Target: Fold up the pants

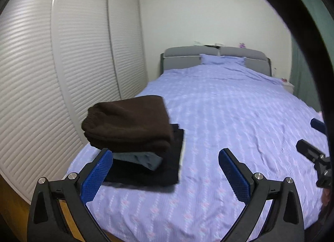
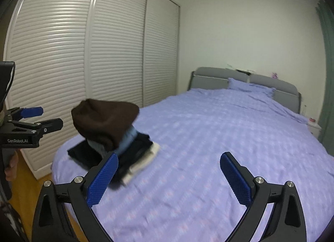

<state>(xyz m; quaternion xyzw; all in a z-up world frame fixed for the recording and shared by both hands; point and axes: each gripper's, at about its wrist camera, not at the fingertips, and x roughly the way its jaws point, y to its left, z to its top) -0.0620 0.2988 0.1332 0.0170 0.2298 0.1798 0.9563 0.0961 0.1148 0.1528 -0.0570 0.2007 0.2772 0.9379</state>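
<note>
A stack of folded clothes lies near the left foot corner of the bed (image 1: 229, 117). Folded brown pants (image 1: 129, 121) are on top, over a grey-blue piece (image 1: 144, 158) and a black one (image 1: 162, 171). My left gripper (image 1: 165, 152) is open with nothing between its blue pads, hanging just in front of the stack. In the right wrist view the brown pants (image 2: 104, 119) top the same pile, with a white garment (image 2: 144, 162) at the bottom. My right gripper (image 2: 169, 155) is open and holds nothing, to the right of the stack. The left gripper (image 2: 41, 119) shows at the left edge there.
White louvered wardrobe doors (image 1: 62, 64) run close along the bed's left side, with a strip of wooden floor (image 2: 27, 179) between. A grey headboard (image 1: 208, 56) and a pillow (image 1: 221, 59) are at the far end. A white nightstand (image 2: 314, 127) and a green curtain (image 2: 327, 75) stand on the right.
</note>
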